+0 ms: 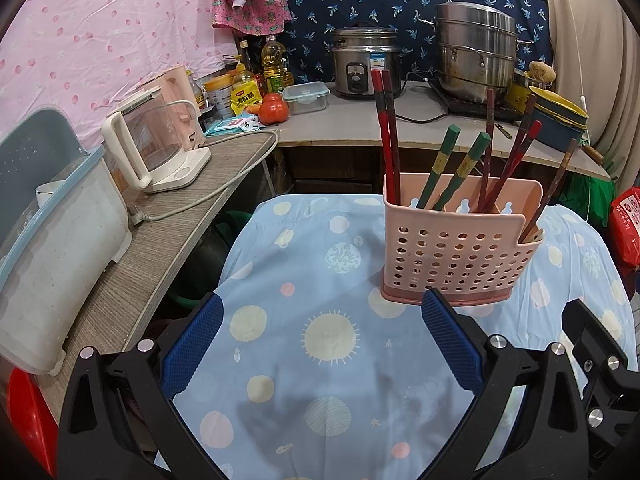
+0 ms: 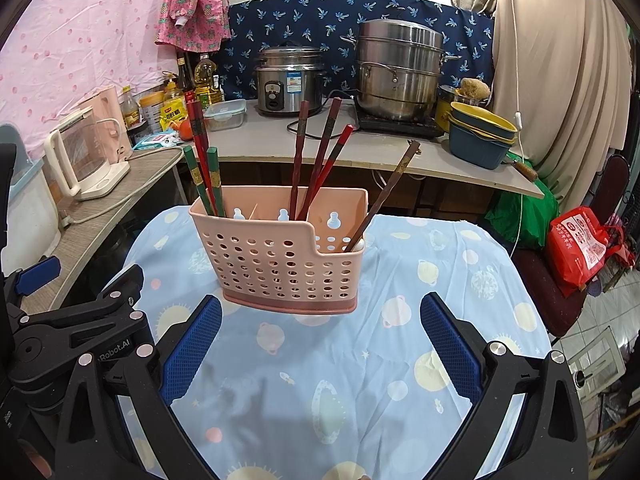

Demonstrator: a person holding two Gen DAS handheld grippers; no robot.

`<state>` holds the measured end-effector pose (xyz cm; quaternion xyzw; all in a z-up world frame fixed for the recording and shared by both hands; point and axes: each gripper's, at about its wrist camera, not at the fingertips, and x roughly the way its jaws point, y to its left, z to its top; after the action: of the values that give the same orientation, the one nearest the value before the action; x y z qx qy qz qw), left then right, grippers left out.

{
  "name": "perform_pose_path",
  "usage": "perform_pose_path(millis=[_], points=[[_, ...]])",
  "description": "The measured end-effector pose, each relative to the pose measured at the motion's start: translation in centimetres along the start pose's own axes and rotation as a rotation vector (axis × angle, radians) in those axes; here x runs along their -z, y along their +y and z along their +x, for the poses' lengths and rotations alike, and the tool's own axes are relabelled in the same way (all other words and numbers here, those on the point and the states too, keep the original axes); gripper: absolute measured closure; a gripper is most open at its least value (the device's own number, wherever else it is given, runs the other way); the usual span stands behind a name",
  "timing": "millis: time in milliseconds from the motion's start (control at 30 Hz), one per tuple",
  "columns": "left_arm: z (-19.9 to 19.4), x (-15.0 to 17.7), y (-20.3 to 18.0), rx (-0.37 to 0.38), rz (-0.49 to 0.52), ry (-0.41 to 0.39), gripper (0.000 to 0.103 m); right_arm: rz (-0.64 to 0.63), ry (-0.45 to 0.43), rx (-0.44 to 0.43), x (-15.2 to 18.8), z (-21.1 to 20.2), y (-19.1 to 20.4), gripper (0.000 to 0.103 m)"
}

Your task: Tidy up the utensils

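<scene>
On the blue cloth [image 2: 360, 380], toward 12 o'clock, stands the pink basket [image 2: 280, 264] with bare cloth all around it. It holds two green sticks [image 2: 212, 184] and seven red or brown sticks [image 2: 316, 160]. Left gripper [image 1: 322, 320] and right gripper [image 2: 320, 320] gape wide, holding nothing.

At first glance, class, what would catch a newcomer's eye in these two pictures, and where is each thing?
First, the pink perforated utensil holder standing on the blue planet-print cloth, with red, green and brown chopsticks fanning out of it. Behind, on the counter, a tall steel steamer pot stands beside a rice cooker. Near the camera, the left gripper and right gripper are both open and empty.
</scene>
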<state>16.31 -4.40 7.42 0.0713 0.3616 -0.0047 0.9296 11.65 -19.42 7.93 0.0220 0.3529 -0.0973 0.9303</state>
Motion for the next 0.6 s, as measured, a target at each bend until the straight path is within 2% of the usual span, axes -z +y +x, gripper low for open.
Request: perform_pose_path(millis=[600], points=[[0.08, 0.12, 0.49, 0.000, -0.011, 0.015, 0.008, 0.004, 0.019, 0.006, 0.42, 0.24, -0.18, 0.007]])
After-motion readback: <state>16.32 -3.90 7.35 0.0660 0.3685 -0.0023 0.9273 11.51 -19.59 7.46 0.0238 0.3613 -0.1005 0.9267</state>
